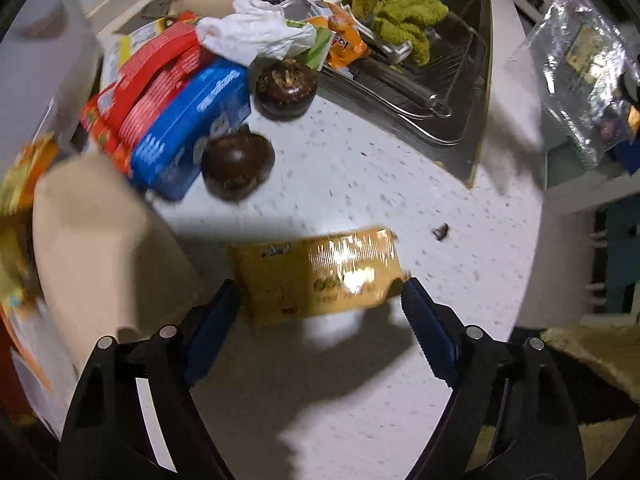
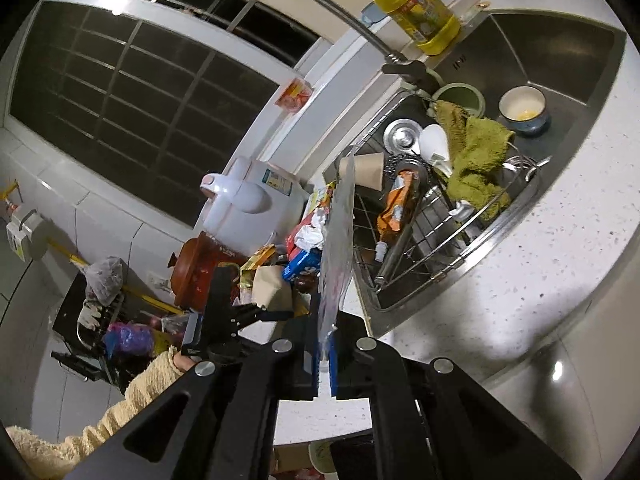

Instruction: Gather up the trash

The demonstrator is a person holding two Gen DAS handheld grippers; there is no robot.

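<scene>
Our left gripper (image 1: 320,292) is spread wide over the speckled white counter (image 1: 360,168), with a shiny golden-yellow snack wrapper (image 1: 320,276) lying flat between its blue pads (image 1: 430,332), not pinched. Right gripper (image 2: 326,360) is clamped on a clear crinkly plastic bag (image 2: 338,248) standing edge-up. Further back we've got two dark brown round fruits (image 1: 238,166), a blue box (image 1: 192,128), then the steel sink (image 2: 560,60).
</scene>
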